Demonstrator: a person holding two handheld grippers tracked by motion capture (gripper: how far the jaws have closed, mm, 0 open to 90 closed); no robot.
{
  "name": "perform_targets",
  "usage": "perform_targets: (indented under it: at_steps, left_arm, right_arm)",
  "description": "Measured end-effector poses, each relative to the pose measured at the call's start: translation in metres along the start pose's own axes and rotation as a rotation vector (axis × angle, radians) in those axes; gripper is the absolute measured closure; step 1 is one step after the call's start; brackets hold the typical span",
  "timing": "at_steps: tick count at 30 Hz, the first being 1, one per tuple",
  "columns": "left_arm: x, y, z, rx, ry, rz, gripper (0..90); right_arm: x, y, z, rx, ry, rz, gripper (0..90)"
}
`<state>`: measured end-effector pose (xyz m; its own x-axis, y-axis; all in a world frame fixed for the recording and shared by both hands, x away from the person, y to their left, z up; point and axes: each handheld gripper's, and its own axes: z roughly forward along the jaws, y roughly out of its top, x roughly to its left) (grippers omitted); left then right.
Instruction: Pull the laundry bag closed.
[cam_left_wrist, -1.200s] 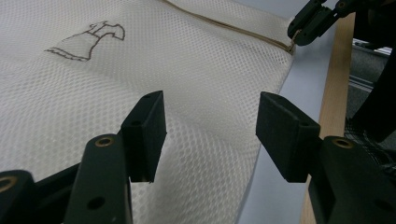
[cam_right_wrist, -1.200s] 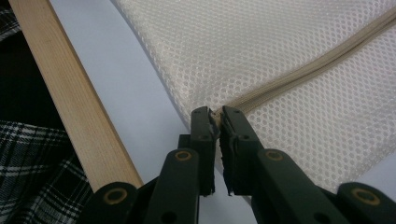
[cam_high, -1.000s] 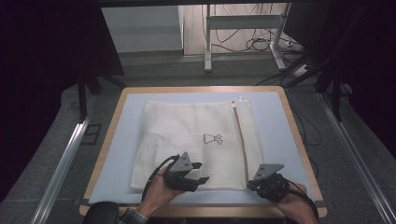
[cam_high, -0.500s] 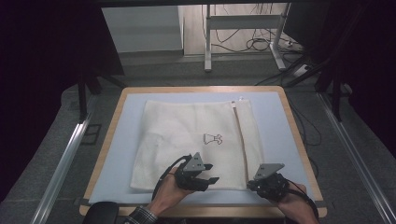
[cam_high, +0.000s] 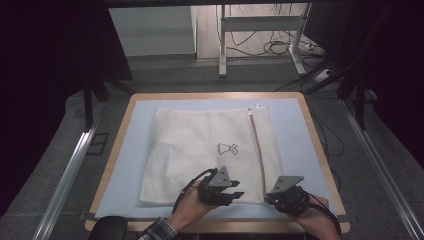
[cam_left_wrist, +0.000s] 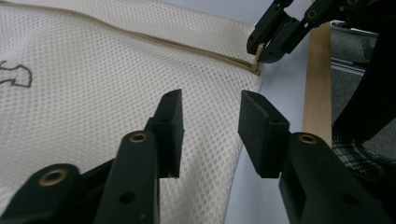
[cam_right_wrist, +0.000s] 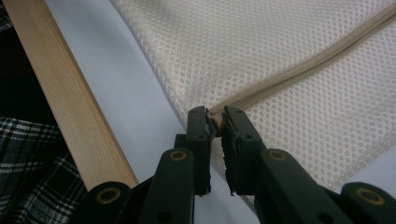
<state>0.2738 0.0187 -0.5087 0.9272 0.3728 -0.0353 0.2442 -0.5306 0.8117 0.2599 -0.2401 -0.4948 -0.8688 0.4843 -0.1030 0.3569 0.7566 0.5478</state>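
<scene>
A cream mesh bag (cam_high: 200, 150) lies flat on the pale blue mat (cam_high: 295, 140). Its zipper (cam_high: 257, 150) runs from the far edge to the near edge on the right side. At the zipper's near end my right gripper (cam_high: 269, 196) is shut on the small zipper pull (cam_right_wrist: 215, 123), which sits between its pads. The left gripper view shows that same grip (cam_left_wrist: 261, 53) at the bag's corner. My left gripper (cam_high: 239, 194) hovers over the bag's near edge just left of the zipper. Its jaws (cam_left_wrist: 210, 100) have just been closing but stand apart, with only mesh (cam_left_wrist: 93, 70) beneath.
A wooden rim (cam_high: 320, 145) frames the mat, close to the right gripper (cam_right_wrist: 70, 116). A small dress drawing (cam_high: 227, 148) marks the bag. Metal rails (cam_high: 70, 170) flank the table. Desk legs and cables (cam_high: 270, 47) stand on the floor beyond.
My left gripper has slid right along the bag's near edge toward the right gripper, and its jaws have narrowed. The right gripper has kept still on the zipper pull.
</scene>
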Motion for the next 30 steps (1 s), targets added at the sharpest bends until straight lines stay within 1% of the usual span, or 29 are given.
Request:
perform_targets:
  at_steps: [1,2,3,5,6,7,8,9,11,12,13,14,15,16,23,28,30]
  left_arm:
    - [-0.001,0.001,0.002,-0.008,-0.005,-0.009,63.8]
    - [0.0,0.002,0.002,0.002,-0.005,0.002,64.8]
    - [-0.001,0.002,0.004,-0.008,-0.011,-0.01,65.7]
    - [-0.001,0.003,0.006,0.003,-0.017,-0.001,66.4]
    - [-0.002,0.003,0.008,-0.001,-0.018,-0.009,67.2]
    - [-0.002,0.003,0.009,0.003,-0.019,-0.008,68.5]
    - [-0.002,0.004,0.01,0.012,-0.021,0.007,68.5]
    - [-0.003,0.004,0.012,0.008,-0.024,-0.001,68.9]
    - [-0.004,0.006,0.014,0.011,-0.027,0.005,70.9]
    - [-0.004,0.006,0.015,0.021,-0.031,0.019,71.7]
    - [-0.005,0.007,0.017,0.019,-0.032,0.017,72.6]
    - [-0.005,0.008,0.018,0.027,-0.034,0.027,73.7]
    - [-0.006,0.009,0.02,0.026,-0.039,0.025,74.7]
    - [-0.006,0.009,0.021,0.037,-0.041,0.036,75.7]
    - [-0.008,0.014,0.031,0.06,-0.077,0.046,85.9]
    - [-0.01,0.016,0.04,0.069,-0.101,0.047,87.8]
    - [-0.012,0.017,0.044,0.082,-0.106,0.061,87.9]
  right_arm:
    - [0.0,0.0,0.0,0.0,0.001,-0.002,81.5]
    - [0.001,0.0,0.0,0.001,0.001,-0.005,81.7]
    - [0.001,0.0,0.0,0.001,0.002,-0.009,81.9]
    - [0.001,0.001,-0.001,0.002,0.001,-0.013,82.1]
    - [0.001,0.001,-0.001,0.002,0.002,-0.013,82.2]
    - [0.001,0.001,-0.001,0.002,0.002,-0.013,82.3]
    - [0.001,0.001,-0.001,0.002,0.002,-0.013,82.3]
    - [0.001,0.001,-0.001,0.002,0.002,-0.014,82.4]
    - [0.001,0.001,-0.001,0.003,0.002,-0.013,82.5]
    - [0.001,0.001,-0.001,0.004,0.001,-0.014,82.5]
    - [0.001,0.001,-0.001,0.004,0.0,-0.014,82.6]
    - [0.001,0.001,-0.001,0.004,0.0,-0.014,82.6]
    - [0.001,0.001,-0.001,0.005,0.0,-0.014,82.7]
    - [0.001,0.001,-0.001,0.005,0.0,-0.015,82.7]
    - [0.002,0.001,-0.002,0.008,-0.009,-0.022,82.8]
    - [0.003,0.001,-0.001,0.007,-0.011,-0.025,82.8]
    - [0.003,0.001,-0.001,0.008,-0.012,-0.027,82.8]
